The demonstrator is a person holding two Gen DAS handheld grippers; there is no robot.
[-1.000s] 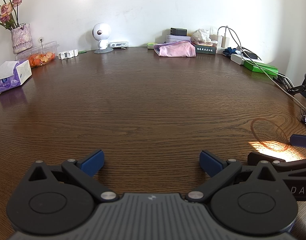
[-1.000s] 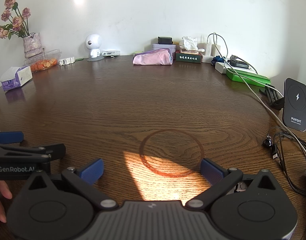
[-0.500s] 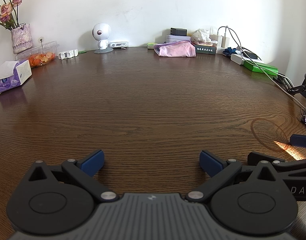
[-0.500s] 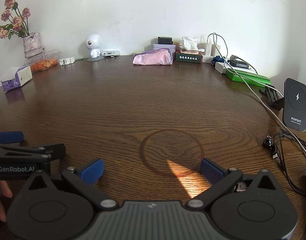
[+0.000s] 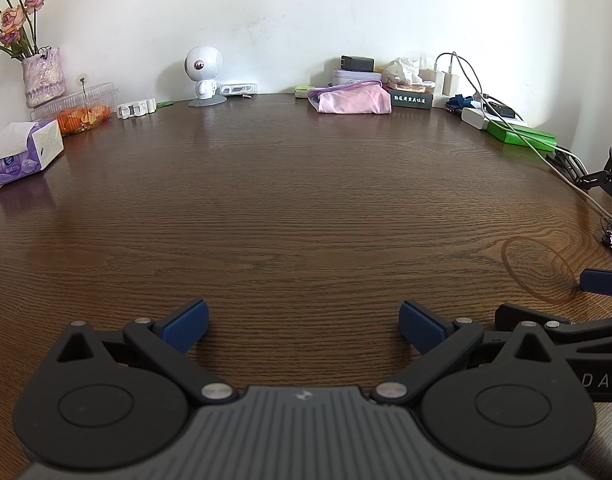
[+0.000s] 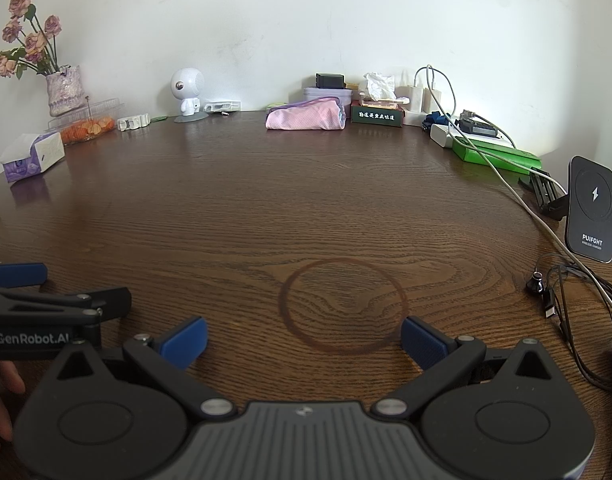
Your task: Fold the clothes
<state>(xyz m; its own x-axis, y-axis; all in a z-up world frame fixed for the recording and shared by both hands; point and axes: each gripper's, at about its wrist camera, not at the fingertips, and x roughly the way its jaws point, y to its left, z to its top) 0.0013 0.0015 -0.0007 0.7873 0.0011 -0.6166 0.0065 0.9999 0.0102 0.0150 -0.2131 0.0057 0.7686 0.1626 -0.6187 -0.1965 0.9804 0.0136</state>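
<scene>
Both wrist cameras are sitting low at the bench's (image 5: 290, 208) near edge, facing its far edge and the wall. The left tool (image 5: 302, 326) is looking from the left, the right tool (image 6: 304, 340) from just beside it; both are sharing the pink cloth (image 5: 354, 100) and ring stain (image 6: 344, 306).

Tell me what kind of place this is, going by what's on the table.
Probably a home, at a lived-in wooden table against a white wall. A vase of dried roses, a tissue box, a folded pink garment and chargers with trailing cables line its far edge.
</scene>
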